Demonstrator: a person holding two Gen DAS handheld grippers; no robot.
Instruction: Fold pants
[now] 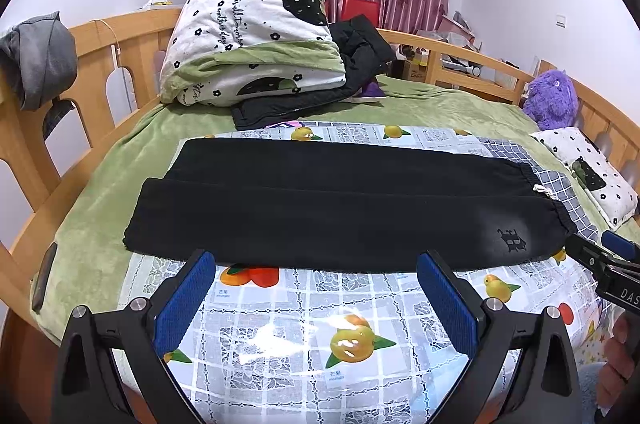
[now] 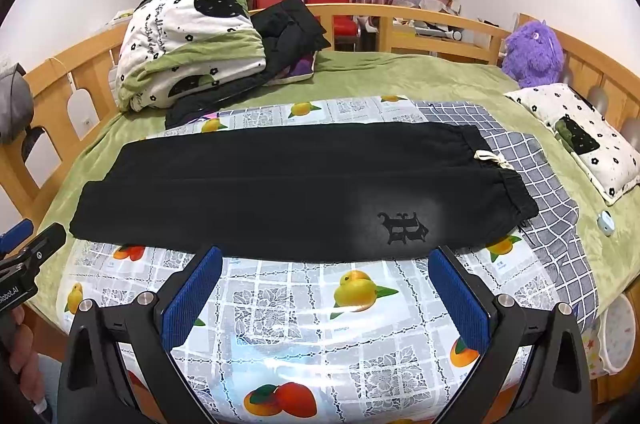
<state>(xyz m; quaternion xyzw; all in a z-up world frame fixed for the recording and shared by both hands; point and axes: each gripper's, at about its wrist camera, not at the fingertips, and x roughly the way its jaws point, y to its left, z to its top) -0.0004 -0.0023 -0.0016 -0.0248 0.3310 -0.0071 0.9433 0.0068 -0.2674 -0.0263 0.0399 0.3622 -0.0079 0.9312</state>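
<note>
Black pants [image 1: 320, 200] lie flat and sideways on a fruit-print plastic sheet [image 1: 304, 328], legs side by side, waistband at the right, cuffs at the left. They also show in the right wrist view [image 2: 280, 192], with a white drawstring [image 2: 490, 158] and a dark logo [image 2: 402, 226] near the waist. My left gripper [image 1: 316, 260] is open and empty, just short of the near pant edge. My right gripper [image 2: 326, 256] is open and empty, also just short of that edge, near the logo. Each gripper shows at the edge of the other's view.
A folded flowered quilt [image 1: 248, 40] and a black jacket [image 1: 348, 64] sit at the bed's far left. A purple plush toy [image 2: 532, 52] and a small pillow [image 2: 580, 136] lie at the right. Wooden rails [image 1: 100, 64] ring the bed. A checked cloth [image 2: 532, 176] lies under the waistband.
</note>
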